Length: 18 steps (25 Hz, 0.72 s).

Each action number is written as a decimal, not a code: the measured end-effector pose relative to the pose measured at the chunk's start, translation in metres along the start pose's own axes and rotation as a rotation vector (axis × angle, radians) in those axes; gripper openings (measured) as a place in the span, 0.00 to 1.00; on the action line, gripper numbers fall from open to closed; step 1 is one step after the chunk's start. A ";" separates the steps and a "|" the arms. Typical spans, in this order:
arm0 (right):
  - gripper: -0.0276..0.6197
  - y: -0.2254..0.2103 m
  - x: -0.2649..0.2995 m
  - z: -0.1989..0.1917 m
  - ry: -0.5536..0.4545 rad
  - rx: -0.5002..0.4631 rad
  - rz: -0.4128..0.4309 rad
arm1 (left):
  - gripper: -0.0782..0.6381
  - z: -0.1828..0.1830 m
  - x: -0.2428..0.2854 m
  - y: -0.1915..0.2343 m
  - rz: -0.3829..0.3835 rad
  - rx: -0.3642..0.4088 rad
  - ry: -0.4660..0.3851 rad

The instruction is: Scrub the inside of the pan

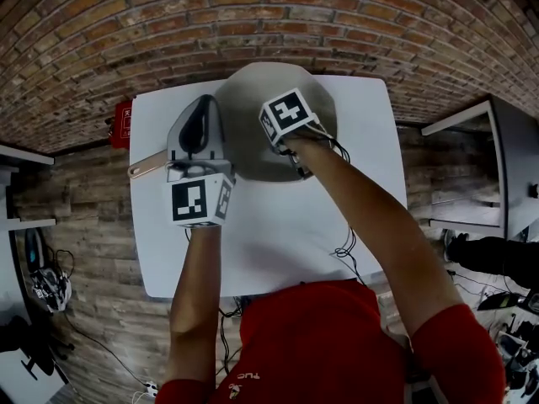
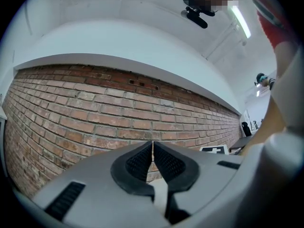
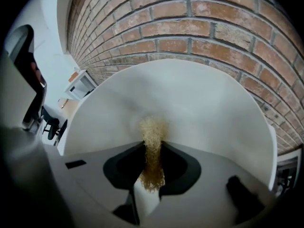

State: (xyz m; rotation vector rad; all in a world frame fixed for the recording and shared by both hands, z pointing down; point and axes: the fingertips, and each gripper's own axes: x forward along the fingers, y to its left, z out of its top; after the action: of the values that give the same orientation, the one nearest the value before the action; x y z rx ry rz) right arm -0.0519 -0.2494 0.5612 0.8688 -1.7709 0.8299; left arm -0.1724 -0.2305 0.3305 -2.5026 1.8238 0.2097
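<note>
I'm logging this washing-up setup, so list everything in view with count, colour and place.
Table: one, white, before the person.
Brick wall: one, red-brown, beyond table.
Pan: one, pale grey inside, far side of table.
Pan handle: one, copper-coloured, sticking out left.
Scouring pad: one, golden, held inside pan.
Red object: one, left of table; kind unclear.
Left gripper: one, grey, fingers shut, empty, by pan's left side.
Right gripper: one, grey, shut on scouring pad.

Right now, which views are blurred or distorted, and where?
Head view: fisheye bows the brick wall, otherwise sharp. Right gripper view: the scrubber and the fingers gripping it look soft. Left gripper view: brick wall crisp, ceiling light washed out.
</note>
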 end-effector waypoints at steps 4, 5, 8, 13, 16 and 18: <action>0.18 0.051 0.006 0.004 0.024 -0.085 0.093 | 0.14 0.001 -0.005 0.004 0.013 -0.003 -0.002; 0.18 0.059 0.009 0.005 0.029 -0.107 0.106 | 0.14 0.001 -0.007 0.005 0.015 0.004 0.004; 0.18 0.071 0.019 0.004 0.039 -0.162 0.125 | 0.14 0.001 -0.013 0.009 0.025 0.013 0.011; 0.18 0.058 0.022 -0.010 0.099 -0.167 0.120 | 0.14 0.000 -0.016 0.015 0.030 0.013 0.011; 0.18 0.042 0.016 -0.020 0.136 -0.151 0.098 | 0.14 -0.001 -0.013 0.011 0.019 0.008 0.009; 0.18 0.031 0.012 -0.024 0.153 -0.157 0.074 | 0.14 -0.001 -0.011 0.006 0.004 0.008 0.007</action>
State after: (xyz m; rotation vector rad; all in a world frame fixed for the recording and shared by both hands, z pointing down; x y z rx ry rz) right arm -0.0700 -0.2154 0.5753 0.6242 -1.7159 0.7719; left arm -0.1808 -0.2222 0.3330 -2.4980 1.8284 0.1941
